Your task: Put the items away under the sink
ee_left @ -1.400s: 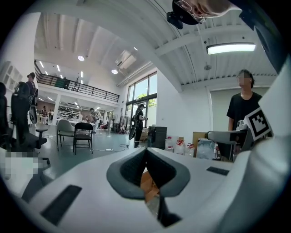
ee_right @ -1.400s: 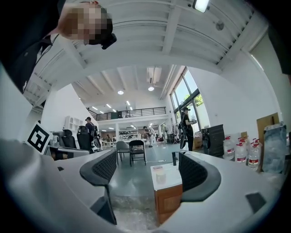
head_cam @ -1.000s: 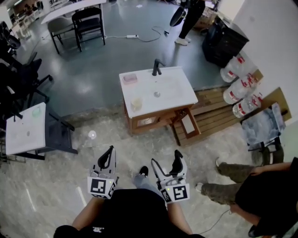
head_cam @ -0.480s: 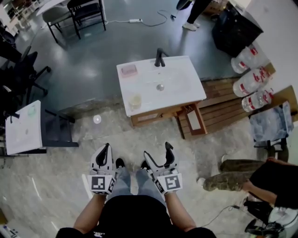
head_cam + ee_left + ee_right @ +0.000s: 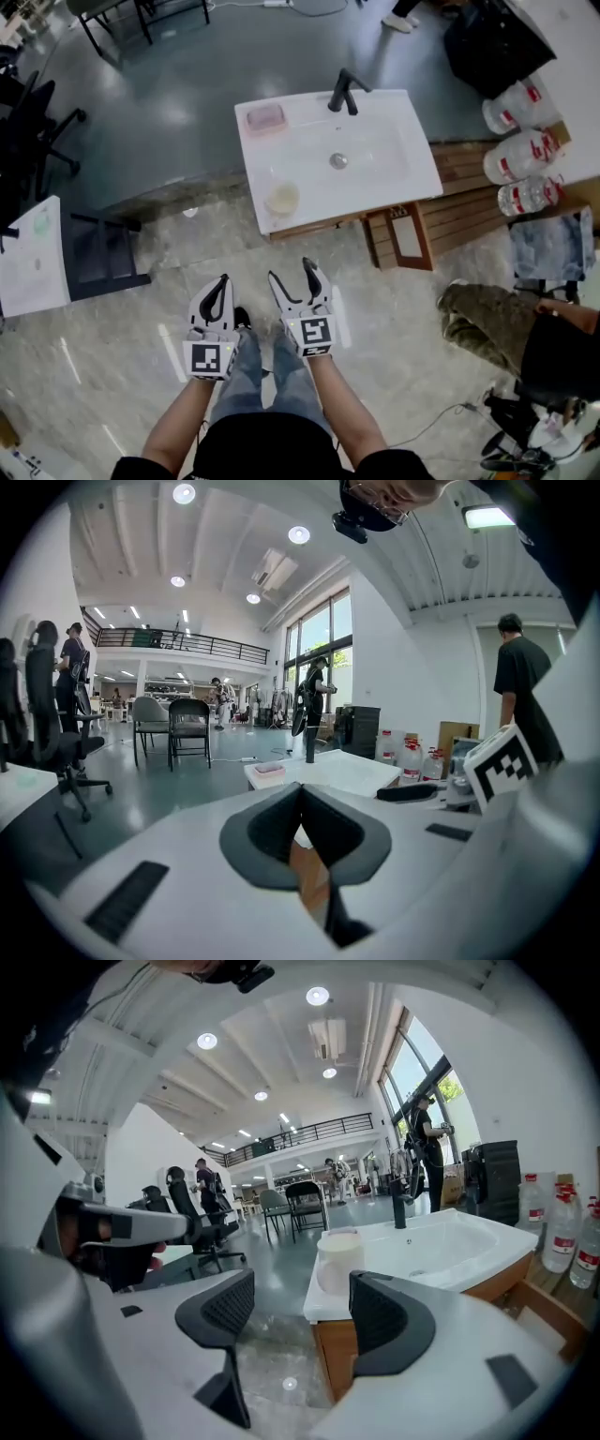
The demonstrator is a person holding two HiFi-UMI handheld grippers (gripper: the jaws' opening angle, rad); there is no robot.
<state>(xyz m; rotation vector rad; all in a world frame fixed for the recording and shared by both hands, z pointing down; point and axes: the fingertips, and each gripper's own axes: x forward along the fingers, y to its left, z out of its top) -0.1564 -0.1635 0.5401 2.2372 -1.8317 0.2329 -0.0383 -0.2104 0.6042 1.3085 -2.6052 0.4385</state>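
Jaws of left gripper (image 5: 222,280) pressed together, empty; right gripper (image 5: 292,272) jaws apart, just closing, nothing between

Colours, quick pass:
- sink (image 5: 394,141) white; cabinet (image 5: 319,223) under it wood-brown; faucet (image 5: 344,91) black
- soap dish (image 5: 265,117) pink; cup (image 5: 281,198) cream
- far floor (image 5: 187,103) glossy grey-green; near tiles (image 5: 394,328) beige, marbled with white veins
- pallet (image 5: 469,202) brown wooden slats
- water bottles (image 5: 520,141) clear, red labels
- left gripper (image 5: 223,281) white shell, dark grey pads (image 5: 328,832); its cube black-and-white square markers
- jeans (image 5: 246,375) blue; shirt (image 5: 272,450) black
- trousers (image 5: 478,319) of the person at right camouflage, olive and brown
- side table (image 5: 33,258) white top; office chairs (image 5: 37,131) black
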